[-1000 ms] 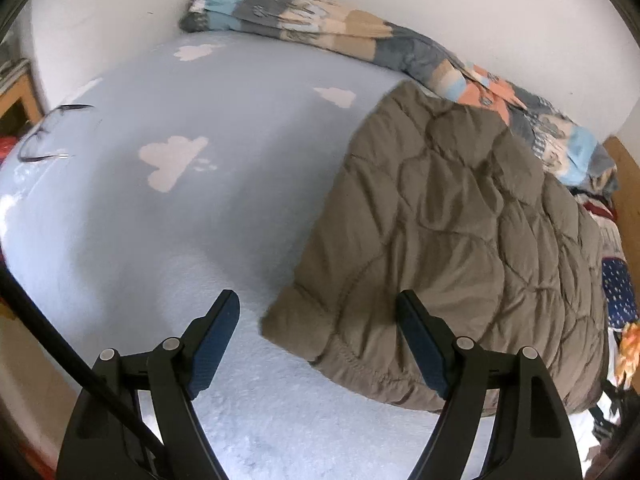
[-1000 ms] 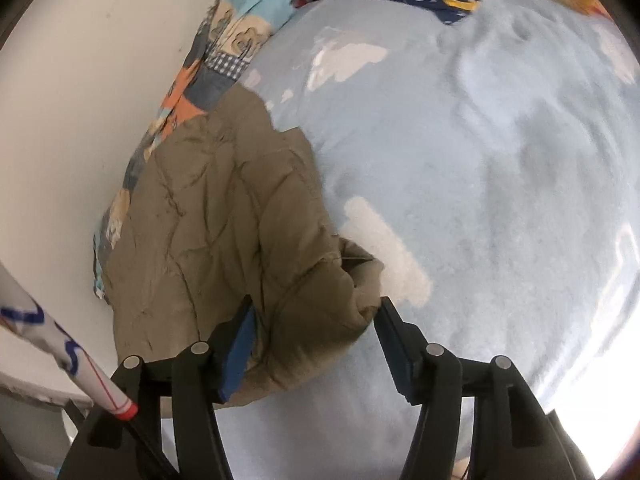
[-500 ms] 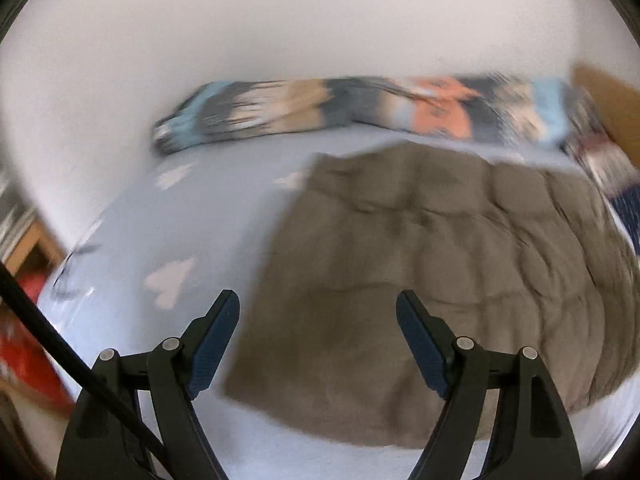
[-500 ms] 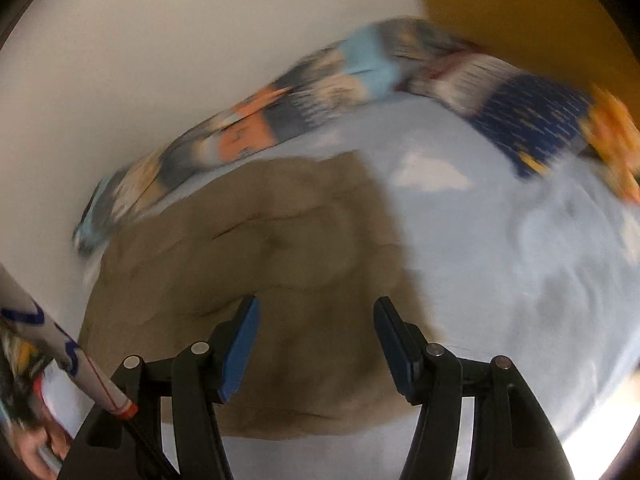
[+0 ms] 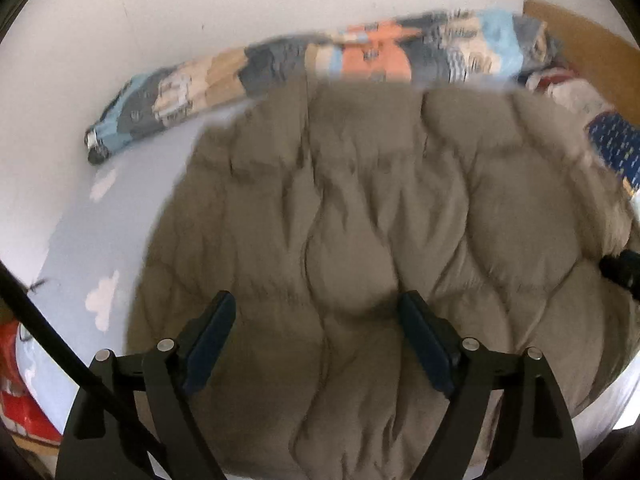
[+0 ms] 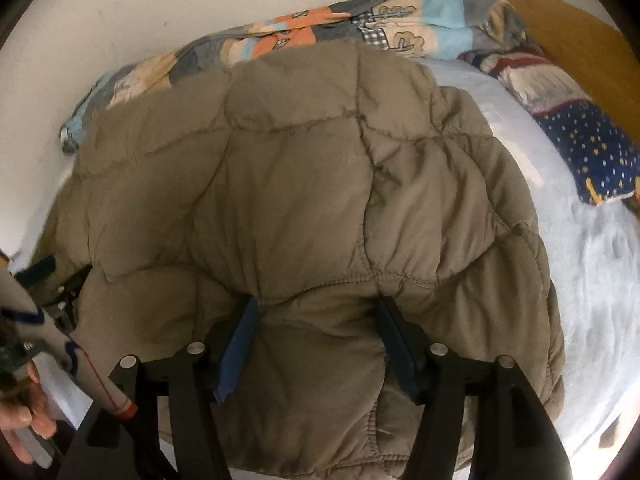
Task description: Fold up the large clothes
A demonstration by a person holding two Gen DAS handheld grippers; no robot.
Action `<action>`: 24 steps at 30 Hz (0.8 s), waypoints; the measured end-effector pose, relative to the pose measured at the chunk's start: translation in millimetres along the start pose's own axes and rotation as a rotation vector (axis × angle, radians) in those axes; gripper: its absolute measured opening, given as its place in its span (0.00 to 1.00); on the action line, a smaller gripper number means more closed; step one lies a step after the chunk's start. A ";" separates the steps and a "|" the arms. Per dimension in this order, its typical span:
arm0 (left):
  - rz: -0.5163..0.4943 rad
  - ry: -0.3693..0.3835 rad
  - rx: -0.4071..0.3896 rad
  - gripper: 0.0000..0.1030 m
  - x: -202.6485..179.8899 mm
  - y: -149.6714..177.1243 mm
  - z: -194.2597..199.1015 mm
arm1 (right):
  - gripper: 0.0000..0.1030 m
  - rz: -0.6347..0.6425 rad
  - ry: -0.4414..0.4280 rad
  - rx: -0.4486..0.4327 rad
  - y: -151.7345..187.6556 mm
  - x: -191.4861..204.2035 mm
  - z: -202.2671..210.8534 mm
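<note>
Bed carries the jacket flat against the patchwork blanket, long axis left-right; left hand-held gripper hovers open above its near hem, right hand-held gripper open astride a bulging fold, seemingly nearer.

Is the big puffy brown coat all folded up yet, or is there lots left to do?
Partly. The brown quilted coat lies flat on the blue cloud blanket in a fairly tidy block, so some folding looks done. In hand: nothing; the left tool and right tool are open above it. Left: probably another fold to make it smaller.
</note>
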State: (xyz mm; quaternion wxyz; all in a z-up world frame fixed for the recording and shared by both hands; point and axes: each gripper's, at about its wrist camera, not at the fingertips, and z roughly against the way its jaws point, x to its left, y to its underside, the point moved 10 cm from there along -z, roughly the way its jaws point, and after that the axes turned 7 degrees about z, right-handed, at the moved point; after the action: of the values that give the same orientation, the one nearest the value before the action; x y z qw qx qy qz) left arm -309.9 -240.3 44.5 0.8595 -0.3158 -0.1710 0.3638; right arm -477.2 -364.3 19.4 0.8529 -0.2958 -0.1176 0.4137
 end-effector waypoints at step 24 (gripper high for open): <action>0.113 -0.038 -0.020 0.84 22.4 -71.7 -62.3 | 0.66 -0.132 0.200 -0.050 -100.7 -76.7 -50.0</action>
State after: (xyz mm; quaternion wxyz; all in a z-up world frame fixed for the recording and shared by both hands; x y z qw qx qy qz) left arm -225.1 -288.4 47.6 0.8309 -0.3267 -0.1730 0.4158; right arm -439.2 -492.8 43.6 0.8783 -0.3482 -0.0615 0.3219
